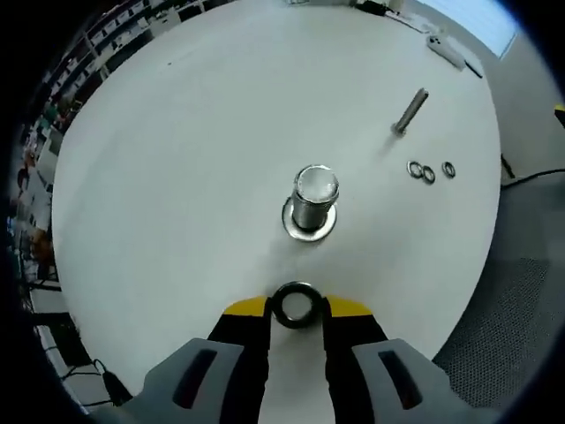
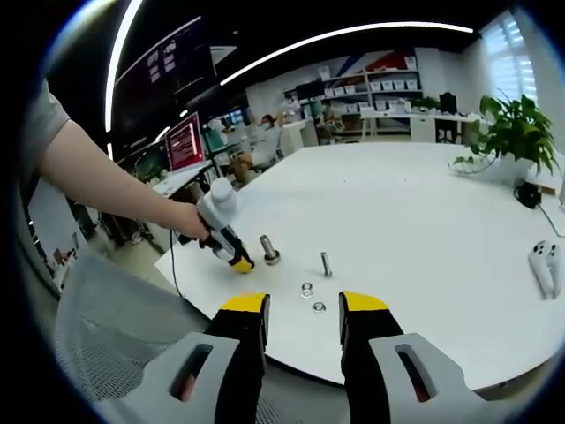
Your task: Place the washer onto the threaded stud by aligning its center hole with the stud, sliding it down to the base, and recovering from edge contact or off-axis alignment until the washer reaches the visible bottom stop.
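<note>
in the left gripper view, my left gripper [image 1: 297, 309] has its yellow-tipped fingers [image 1: 244, 309] closed narrow on a dark metal ring washer [image 1: 295, 305], gripped at its outer edge with the center hole open toward the camera. the washer is held above the round white surface [image 1: 177, 159], short of the upright silver threaded stud [image 1: 314, 196] and not touching it. the stud stands on its wide flat base flange [image 1: 309, 223], near the middle of the surface. beyond it, a second silver bolt [image 1: 410, 111] lies on its side, and three small loose metal rings [image 1: 429, 170] sit in a row just beside it.

in the right gripper view, my right gripper [image 2: 303, 311] hangs off the near edge of the surface with its fingers [image 2: 244, 314] spread wide and nothing between them. i see the left gripper [image 2: 237, 260] from the side, held in a person's hand [image 2: 188, 223], its tip just beside the stud [image 2: 267, 248]. two loose rings [image 2: 312, 297] lie nearer to me. a white game controller [image 2: 547, 265] rests at the far right, a potted green plant [image 2: 514, 132] behind it.
</note>
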Motion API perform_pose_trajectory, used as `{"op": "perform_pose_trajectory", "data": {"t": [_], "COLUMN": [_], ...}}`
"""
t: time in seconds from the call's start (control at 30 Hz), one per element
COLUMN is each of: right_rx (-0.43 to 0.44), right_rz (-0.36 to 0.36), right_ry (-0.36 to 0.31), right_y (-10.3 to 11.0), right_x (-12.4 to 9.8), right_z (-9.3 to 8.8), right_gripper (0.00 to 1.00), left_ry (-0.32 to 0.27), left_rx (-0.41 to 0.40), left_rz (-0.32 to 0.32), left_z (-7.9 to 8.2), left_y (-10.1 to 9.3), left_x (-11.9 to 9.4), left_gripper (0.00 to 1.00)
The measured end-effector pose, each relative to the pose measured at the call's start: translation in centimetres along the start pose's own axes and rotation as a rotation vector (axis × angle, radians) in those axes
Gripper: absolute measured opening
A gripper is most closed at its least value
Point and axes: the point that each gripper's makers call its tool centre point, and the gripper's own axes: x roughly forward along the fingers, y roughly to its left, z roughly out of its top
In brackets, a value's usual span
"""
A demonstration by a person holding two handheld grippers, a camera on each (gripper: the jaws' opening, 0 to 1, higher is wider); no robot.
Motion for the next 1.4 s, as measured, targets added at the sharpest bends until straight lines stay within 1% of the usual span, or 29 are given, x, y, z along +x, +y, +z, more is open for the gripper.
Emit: {"op": "perform_pose_trajectory", "data": {"t": [0.2, 0.27, 0.4, 0.47, 0.63, 0.7, 0.73, 0.83, 0.87, 0.97, 1.0, 1.03, 1.1, 1.23, 1.4], "right_rx": [-0.006, -0.009, -0.009, -0.009, -0.01, -0.009, -0.007, -0.007, -0.007, -0.009, -0.008, -0.008, -0.007, -0.002, -0.001], "right_rz": [0.005, 0.009, 0.012, 0.012, 0.016, 0.016, 0.015, 0.015, 0.016, 0.017, 0.017, 0.017, 0.017, 0.016, 0.017], "right_ry": [0.005, 0.006, 0.006, 0.006, 0.008, 0.007, 0.005, 0.005, 0.005, 0.008, 0.008, 0.006, 0.006, 0.001, -0.003], "right_y": [0.14, 0.21, 0.24, 0.25, 0.32, 0.3, 0.28, 0.29, 0.31, 0.33, 0.33, 0.33, 0.32, 0.29, 0.3], "right_x": [0.04, 0.06, 0.08, 0.09, 0.14, 0.15, 0.14, 0.12, 0.12, 0.14, 0.13, 0.12, 0.11, 0.09, 0.07], "right_z": [-0.06, -0.07, -0.05, -0.05, -0.07, -0.06, -0.03, -0.03, -0.03, -0.08, -0.07, -0.05, -0.04, 0.02, 0.07], "right_gripper": [0.34, 0.34, 0.34, 0.34, 0.33, 0.33, 0.33, 0.33, 0.33, 0.33, 0.33, 0.33, 0.33, 0.33, 0.33], "left_ry": [0.002, 0.013, 0.037, 0.041, 0.069, 0.076, 0.091, 0.094, 0.089, 0.044, 0.037, 0.01, -0.02, -0.028, -0.017], "left_rx": [-0.003, -0.014, 0.009, -0.001, 0.004, -0.01, -0.023, -0.032, -0.029, -0.084, -0.085, -0.097, -0.116, -0.083, -0.076], "left_rz": [0.012, 0.006, -0.006, -0.006, -0.002, 0.011, 0.013, 0.014, 0.013, 0.022, 0.024, 0.029, 0.03, 0.029, 0.035], "left_z": [-0.17, -0.28, -0.52, -0.46, -0.37, -0.38, -0.62, -0.45, -0.53, -0.55, -0.57, -0.54, -0.68, -0.74, -0.78], "left_y": [0.16, -0.06, -0.14, -0.13, -0.05, 0.07, -0.08, 0.08, 0.09, 0.03, 0.03, -0.03, -0.06, -0.26, -0.35], "left_x": [-0.09, -0.17, -0.19, -0.21, -0.2, -0.16, -0.21, -0.05, -0.07, -0.18, -0.19, -0.27, -0.38, -0.35, -0.41], "left_gripper": [0.21, 0.23, 0.26, 0.26, 0.24, 0.21, 0.21, 0.2, 0.2, 0.2, 0.19, 0.19, 0.19, 0.19, 0.18]}}
